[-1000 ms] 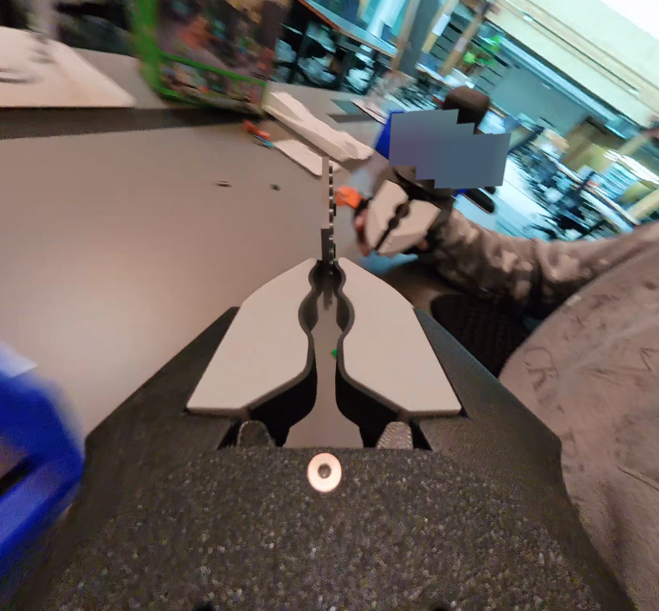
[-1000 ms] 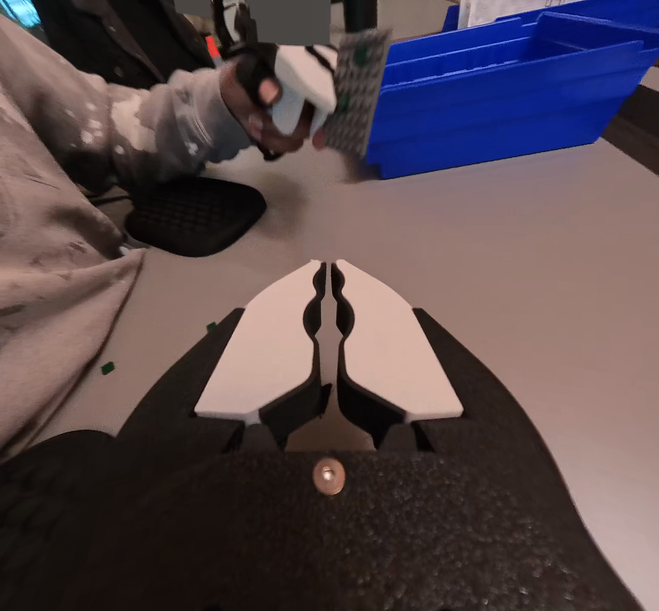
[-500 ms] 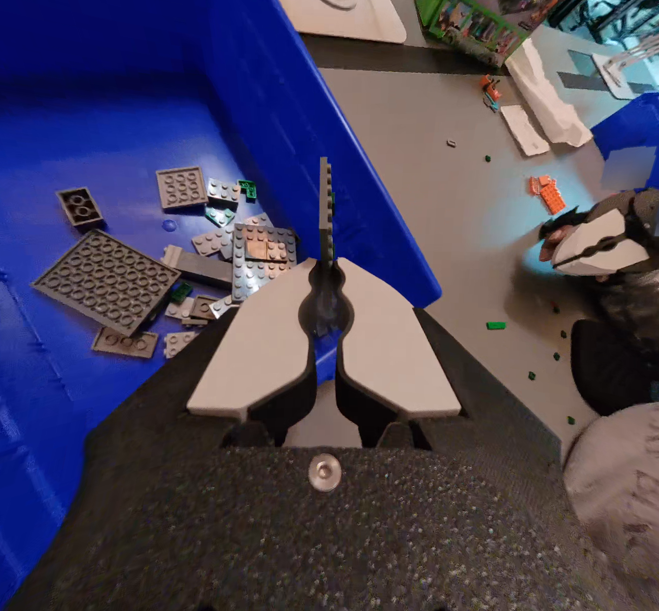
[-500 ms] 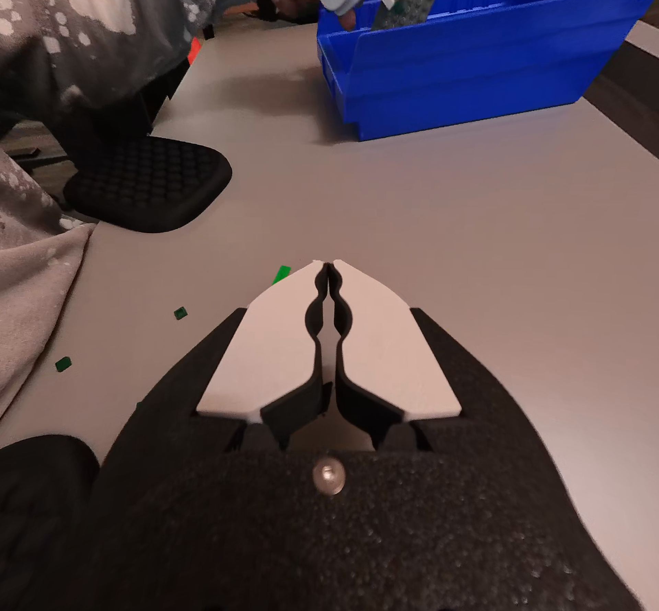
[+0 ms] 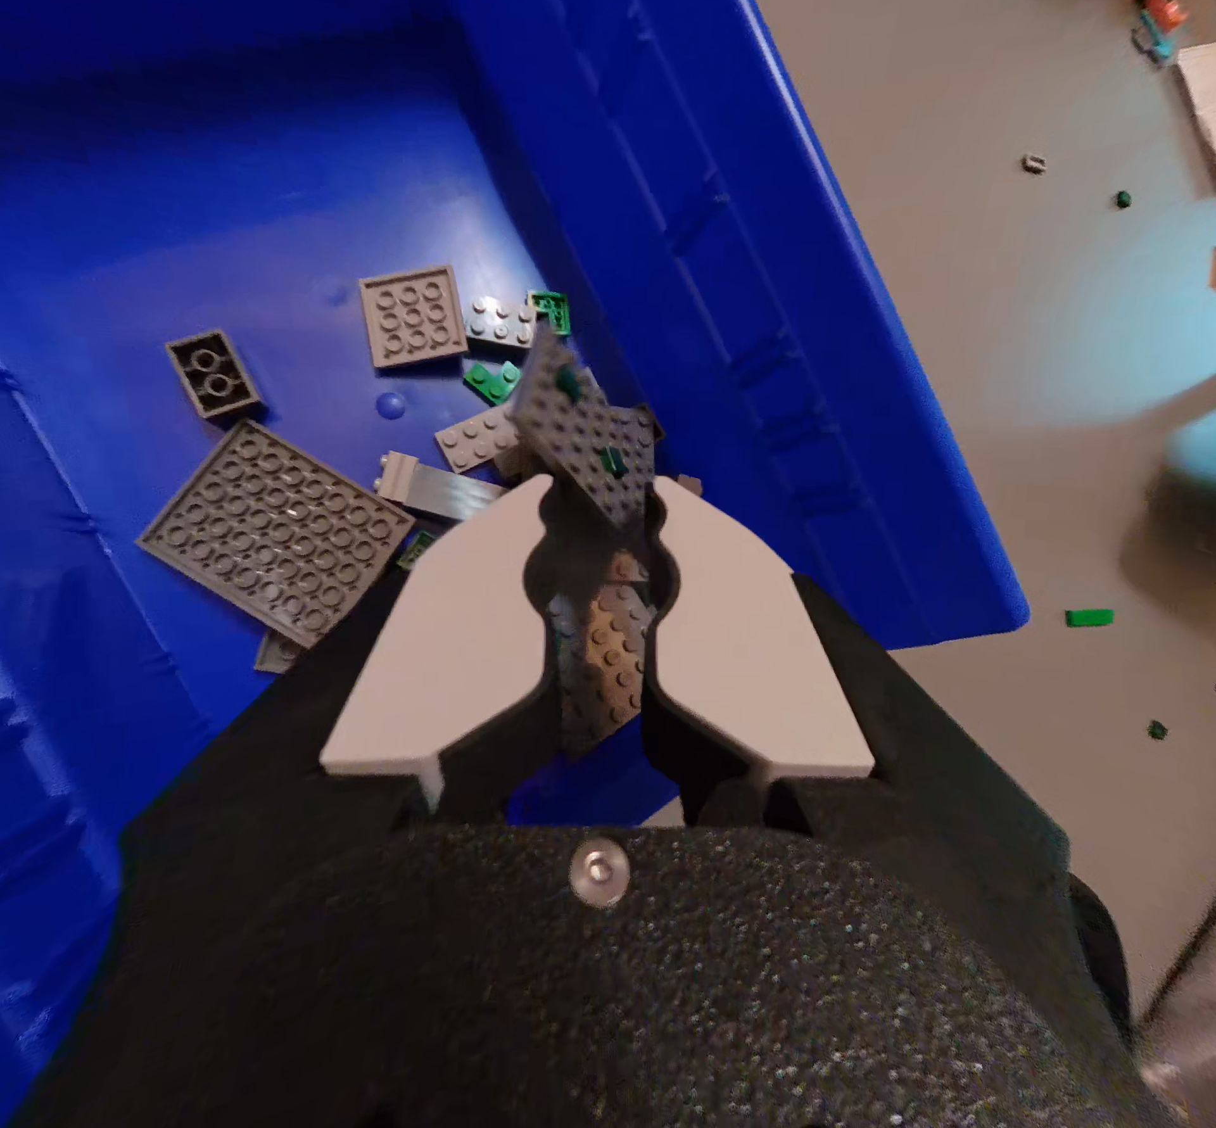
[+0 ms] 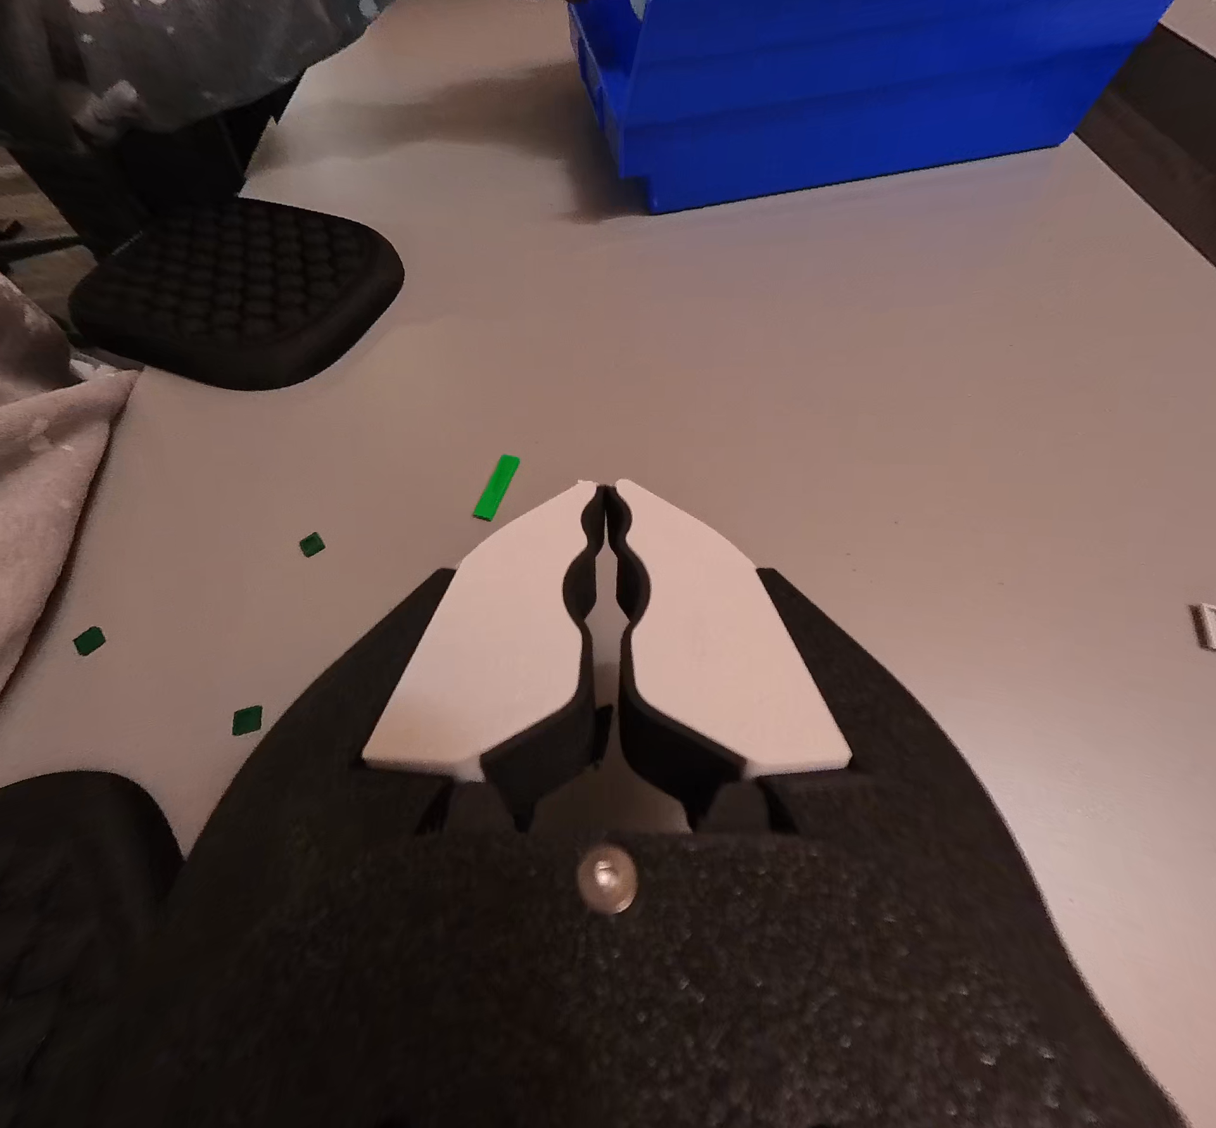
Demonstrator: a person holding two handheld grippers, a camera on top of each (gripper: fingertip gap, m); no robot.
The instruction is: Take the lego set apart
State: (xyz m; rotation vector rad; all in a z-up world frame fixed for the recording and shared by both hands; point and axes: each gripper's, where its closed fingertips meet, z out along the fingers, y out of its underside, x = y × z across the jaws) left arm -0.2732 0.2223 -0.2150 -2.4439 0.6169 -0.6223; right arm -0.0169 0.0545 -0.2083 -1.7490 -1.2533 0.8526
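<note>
Since half a second ago the left gripper [image 5: 602, 491] is spread apart and the dark grey studded plate [image 5: 582, 445], previously clamped edge-on, is seen tilted and loose between the fingers, over the blue bin [image 5: 724, 241]. Other grey plates [image 5: 273, 534] are seen on the bin floor. The right gripper [image 6: 605, 488] is pressed together, empty, over the grey table [image 6: 855, 405], beside a green strip [image 6: 497, 486]

- Dim, warm indoor light; wide-angle bending at the edges.
- Motion blur smears the table [image 5: 987, 307] at right.
- Blue bin [image 6: 855, 76] casts a soft shadow.
</note>
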